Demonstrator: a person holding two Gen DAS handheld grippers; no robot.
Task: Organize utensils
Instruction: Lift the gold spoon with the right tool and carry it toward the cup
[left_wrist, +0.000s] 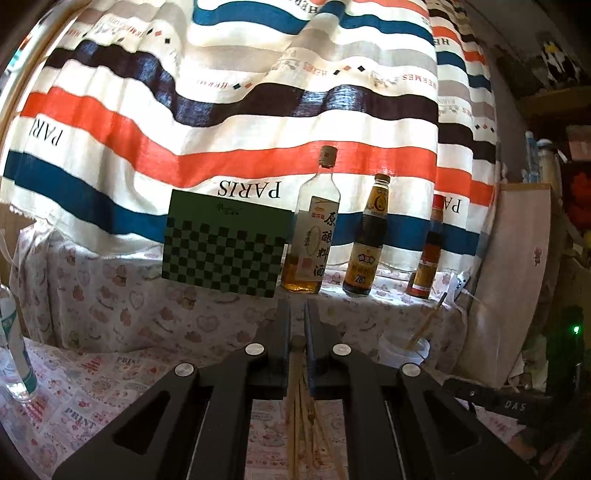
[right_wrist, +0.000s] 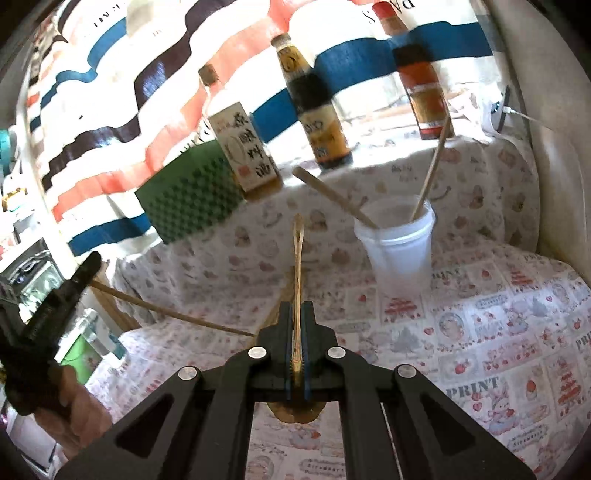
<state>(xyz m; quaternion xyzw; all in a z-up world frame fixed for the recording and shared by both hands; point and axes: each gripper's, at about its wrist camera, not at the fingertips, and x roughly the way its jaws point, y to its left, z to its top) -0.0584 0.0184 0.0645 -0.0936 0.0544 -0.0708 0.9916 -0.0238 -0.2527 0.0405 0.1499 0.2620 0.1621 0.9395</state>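
Observation:
My left gripper (left_wrist: 297, 314) is shut on a bundle of wooden chopsticks (left_wrist: 297, 387) that hang down between its fingers; it also shows at the left of the right wrist view (right_wrist: 83, 269), chopsticks (right_wrist: 177, 315) slanting out. My right gripper (right_wrist: 295, 310) is shut on a thin wooden utensil (right_wrist: 297, 258), its handle pointing forward, its rounded end under the fingers. A white plastic cup (right_wrist: 399, 251) stands ahead to the right and holds a wooden spoon handle (right_wrist: 332, 195) and a chopstick (right_wrist: 432, 170). The cup (left_wrist: 402, 350) is right of the left gripper.
Three sauce bottles (left_wrist: 314, 229) (left_wrist: 367, 240) (left_wrist: 428, 254) and a green checkered board (left_wrist: 221, 243) stand on a raised ledge before a striped curtain (left_wrist: 221, 92). A clear bottle (left_wrist: 14, 354) stands at the left. A printed cloth (right_wrist: 498, 350) covers the table.

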